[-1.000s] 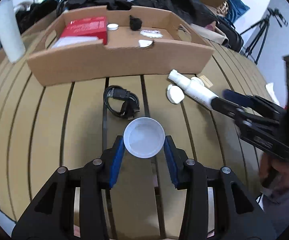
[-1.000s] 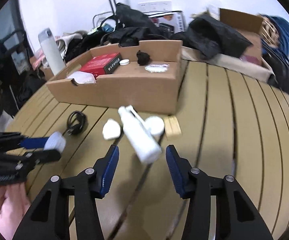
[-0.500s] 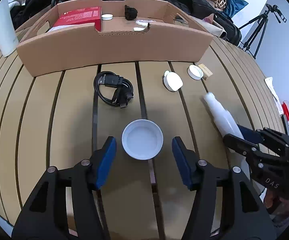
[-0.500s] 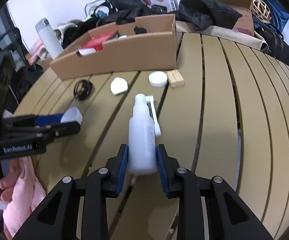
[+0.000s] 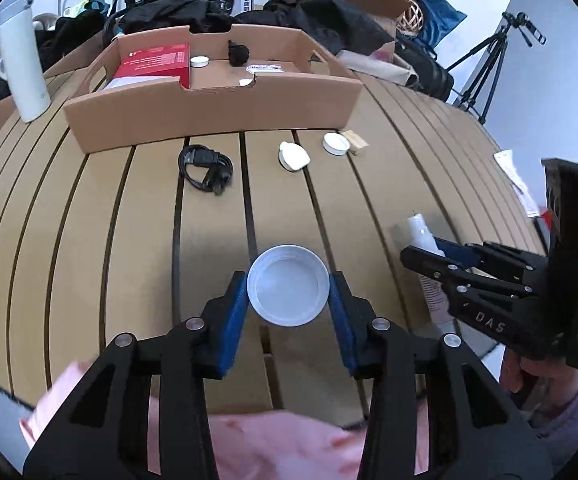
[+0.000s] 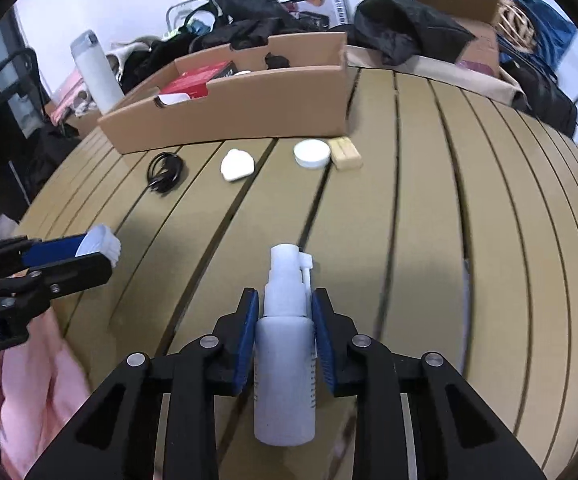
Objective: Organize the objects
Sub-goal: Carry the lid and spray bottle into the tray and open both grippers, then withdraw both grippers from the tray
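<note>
The left gripper (image 5: 288,298) has just squeezed shut on the round white plastic cap (image 5: 287,297). The right gripper (image 6: 283,322) has just closed on the white plastic spray bottle (image 6: 285,364). Both are near the slatted wooden desk's (image 6: 429,208) front edge. The brown cardboard tray (image 5: 217,118) at the back already has some things; a black cable (image 5: 205,168) waits.

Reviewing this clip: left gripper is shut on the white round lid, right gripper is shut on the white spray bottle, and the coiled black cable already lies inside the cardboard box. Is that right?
Not quite. The coiled black cable is not inside the cardboard box; it lies on the slatted table just in front of it, as the left wrist view shows. The rest holds: the left gripper is shut on the white round lid, the right gripper on the white spray bottle.
</note>
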`<state>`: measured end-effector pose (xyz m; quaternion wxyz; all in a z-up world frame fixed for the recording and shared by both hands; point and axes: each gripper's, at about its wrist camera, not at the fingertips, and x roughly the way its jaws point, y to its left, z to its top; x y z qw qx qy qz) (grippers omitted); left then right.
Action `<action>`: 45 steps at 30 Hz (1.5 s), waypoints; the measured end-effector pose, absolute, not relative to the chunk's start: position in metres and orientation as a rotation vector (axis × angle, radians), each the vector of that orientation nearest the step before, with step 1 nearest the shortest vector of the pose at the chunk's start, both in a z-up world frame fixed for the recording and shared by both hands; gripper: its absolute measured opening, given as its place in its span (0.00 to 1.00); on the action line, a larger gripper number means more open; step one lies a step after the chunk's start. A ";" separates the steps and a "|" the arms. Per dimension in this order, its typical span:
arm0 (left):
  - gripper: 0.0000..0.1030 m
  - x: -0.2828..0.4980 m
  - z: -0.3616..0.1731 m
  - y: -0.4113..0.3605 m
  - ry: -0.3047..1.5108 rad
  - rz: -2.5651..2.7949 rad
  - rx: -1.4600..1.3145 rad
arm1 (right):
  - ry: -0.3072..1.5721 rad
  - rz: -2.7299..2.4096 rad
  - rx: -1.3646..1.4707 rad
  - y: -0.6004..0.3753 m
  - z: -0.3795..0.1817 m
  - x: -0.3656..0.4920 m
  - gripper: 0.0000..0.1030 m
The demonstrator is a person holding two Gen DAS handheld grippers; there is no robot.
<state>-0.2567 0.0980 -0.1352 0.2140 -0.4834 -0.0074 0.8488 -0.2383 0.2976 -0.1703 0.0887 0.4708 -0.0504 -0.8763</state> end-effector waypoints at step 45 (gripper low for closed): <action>0.99 -0.405 0.067 0.012 0.120 2.701 -1.360 | -0.049 -2.649 1.353 0.283 0.052 -0.427 0.78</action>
